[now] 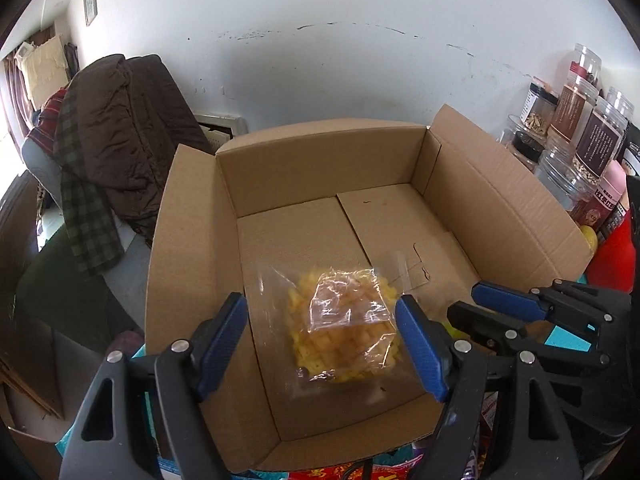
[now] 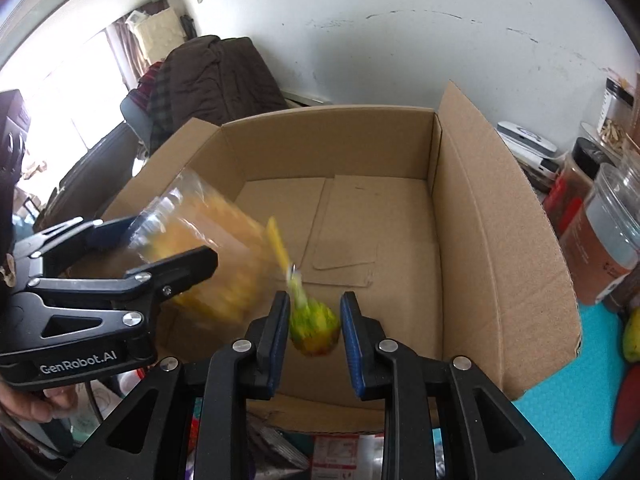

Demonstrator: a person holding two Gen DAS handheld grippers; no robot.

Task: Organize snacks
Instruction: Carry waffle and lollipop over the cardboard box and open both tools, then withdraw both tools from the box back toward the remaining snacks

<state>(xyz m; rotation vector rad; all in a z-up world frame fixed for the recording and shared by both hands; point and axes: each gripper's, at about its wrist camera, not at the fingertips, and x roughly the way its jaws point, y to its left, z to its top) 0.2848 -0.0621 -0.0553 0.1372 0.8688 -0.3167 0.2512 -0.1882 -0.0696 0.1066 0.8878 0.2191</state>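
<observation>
Snack bags: yellow bag (image 1: 344,322) between spread left tongs (image 1: 322,344) | green-yellow pouch (image 2: 314,326) between parted right tongs (image 2: 315,340)

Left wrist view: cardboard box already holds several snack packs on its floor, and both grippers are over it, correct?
Not quite. The cardboard box has a bare floor; the only clear bag of yellow snacks is between the left gripper fingers, per the left wrist view.

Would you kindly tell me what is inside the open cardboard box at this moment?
The cardboard box shows bare floor flaps. The clear bag of yellow snacks and the green-yellow packet hang over it; the floor beneath them is hidden.
</observation>
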